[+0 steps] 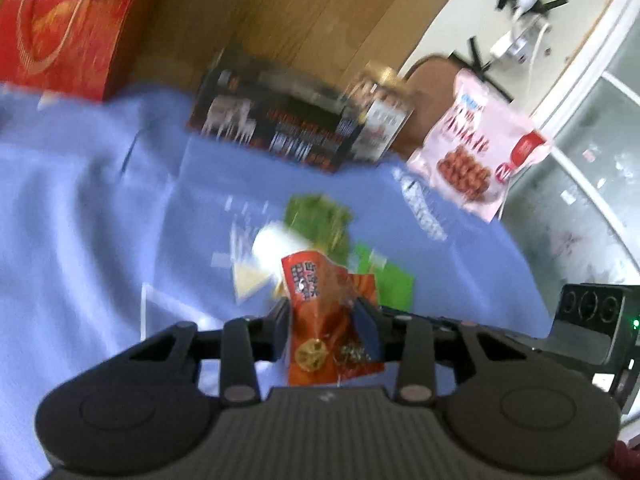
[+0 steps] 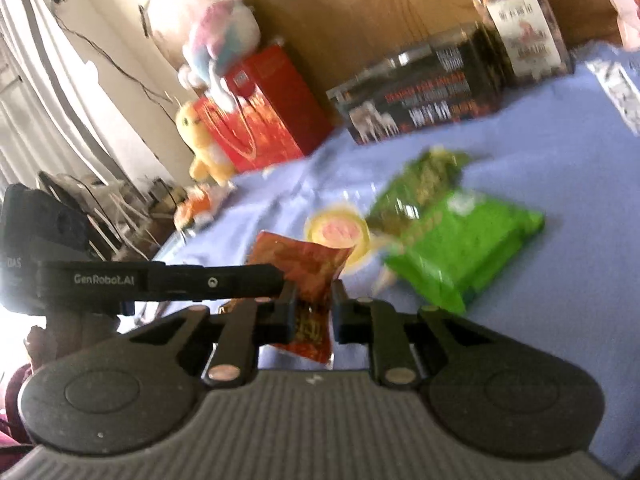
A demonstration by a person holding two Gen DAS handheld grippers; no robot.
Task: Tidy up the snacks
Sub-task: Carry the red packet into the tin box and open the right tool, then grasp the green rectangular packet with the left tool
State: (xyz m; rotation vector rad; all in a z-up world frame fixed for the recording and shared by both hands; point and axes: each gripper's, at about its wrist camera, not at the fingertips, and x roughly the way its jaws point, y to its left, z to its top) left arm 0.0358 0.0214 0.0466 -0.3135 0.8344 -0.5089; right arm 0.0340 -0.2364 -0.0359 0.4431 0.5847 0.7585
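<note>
The orange snack packet (image 1: pixel 320 320) is being held above the blue-covered counter (image 1: pixel 100 200), and it appears to be one and the same packet (image 2: pixel 312 280) in both wrist views, pinched from two sides at once. The left gripper (image 1: pixel 326 324) is pressing its jaws onto the packet's lower half, and the right gripper (image 2: pixel 314 316) is squeezing the crumpled middle of it, with the left gripper's arm reaching across the right wrist view beside it. Both pairs of jaws are narrowed onto the foil rather than spread. This looks like a handover or a two-handed straightening of the packet, partway through the sorting step; which hand is meant to keep it cannot be told. Just beyond the packet, the remaining loose snacks are lying on the cloth: a bright green bag (image 2: pixel 460 248), a darker green bag (image 2: pixel 424 184) and a small round yellow-lidded cup (image 2: pixel 336 232), all close together. Farther back, a black printed box (image 2: pixel 416 92) and a jar (image 2: pixel 520 24) are standing along the wooden wall, a red gift box (image 2: pixel 260 112) with plush toys (image 2: pixel 204 140) is sitting to one side, and a pink bag (image 1: pixel 476 148) is leaning at the counter's far edge. The next move probably calls for one gripper to let go cleanly so the other can carry the packet to its group; pulling while both are gripping risks tearing the foil.
</note>
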